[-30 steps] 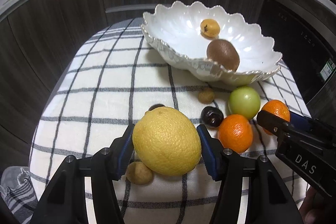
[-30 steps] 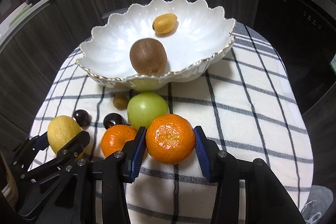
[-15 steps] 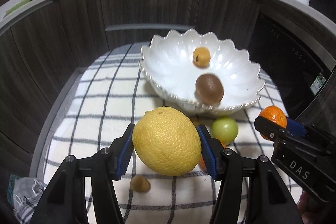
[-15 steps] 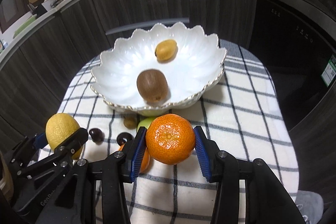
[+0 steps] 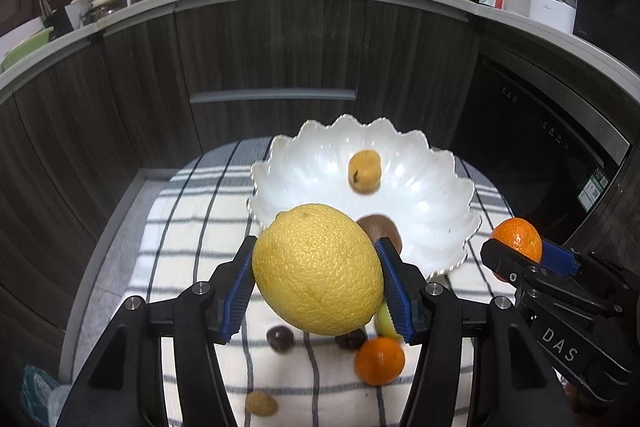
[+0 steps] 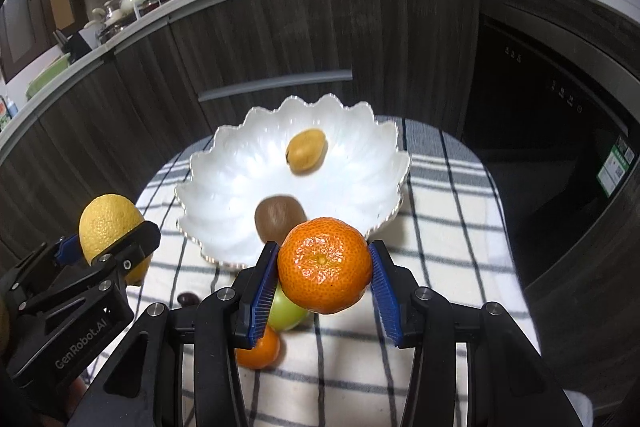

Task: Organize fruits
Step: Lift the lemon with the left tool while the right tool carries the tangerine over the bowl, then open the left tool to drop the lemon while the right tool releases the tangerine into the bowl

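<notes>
left gripper (image 5: 318, 289): two black plastic arms, shaped like open frames
left fingers (image 5: 236, 293): blue pads with small ridges
left screws: round and silver, two on each arm
left side, seen from the right camera: white letters "GenRobot.AI" at 8 o'clock
right gripper (image 6: 320, 293): the same black frame arms
right fingers (image 6: 383, 293): blue ridged pads
right side, seen from the left camera: white letters "DAS" at 4 o'clock

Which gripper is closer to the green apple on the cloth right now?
Right. The right gripper, holding a mandarin, hangs just above the green apple. The left gripper, holding a lemon, is off to the apple's left.
</notes>
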Motion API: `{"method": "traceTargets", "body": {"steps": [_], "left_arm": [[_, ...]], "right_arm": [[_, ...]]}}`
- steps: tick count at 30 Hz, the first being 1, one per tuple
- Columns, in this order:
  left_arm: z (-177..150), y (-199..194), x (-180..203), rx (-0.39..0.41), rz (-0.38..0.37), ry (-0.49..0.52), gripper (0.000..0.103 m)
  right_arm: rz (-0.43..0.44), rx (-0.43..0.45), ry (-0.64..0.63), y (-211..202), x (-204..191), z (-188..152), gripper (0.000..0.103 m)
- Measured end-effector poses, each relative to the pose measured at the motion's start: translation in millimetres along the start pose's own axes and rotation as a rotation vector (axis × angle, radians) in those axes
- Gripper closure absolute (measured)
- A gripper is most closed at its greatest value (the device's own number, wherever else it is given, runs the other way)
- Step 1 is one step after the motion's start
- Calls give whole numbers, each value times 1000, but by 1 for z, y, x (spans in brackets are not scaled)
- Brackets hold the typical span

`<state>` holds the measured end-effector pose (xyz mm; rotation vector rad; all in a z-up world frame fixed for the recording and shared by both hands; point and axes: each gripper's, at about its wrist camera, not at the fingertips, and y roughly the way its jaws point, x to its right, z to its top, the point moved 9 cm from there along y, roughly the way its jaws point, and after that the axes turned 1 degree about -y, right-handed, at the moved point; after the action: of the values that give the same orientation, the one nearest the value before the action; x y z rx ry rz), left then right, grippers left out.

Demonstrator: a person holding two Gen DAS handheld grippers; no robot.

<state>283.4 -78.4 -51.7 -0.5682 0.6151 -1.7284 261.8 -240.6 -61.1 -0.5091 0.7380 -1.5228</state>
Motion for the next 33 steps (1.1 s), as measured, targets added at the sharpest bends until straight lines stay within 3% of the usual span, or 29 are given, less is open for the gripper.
{"method": "traceTargets", "body": {"steps": [14,33], "left_arm": [[28,41,2,-18,4,8,46],[30,111,0,-90,9,7,46]], "right_arm": [[9,22,7,22,1,38,57],[-9,-60,13,92,12,42,57]]}}
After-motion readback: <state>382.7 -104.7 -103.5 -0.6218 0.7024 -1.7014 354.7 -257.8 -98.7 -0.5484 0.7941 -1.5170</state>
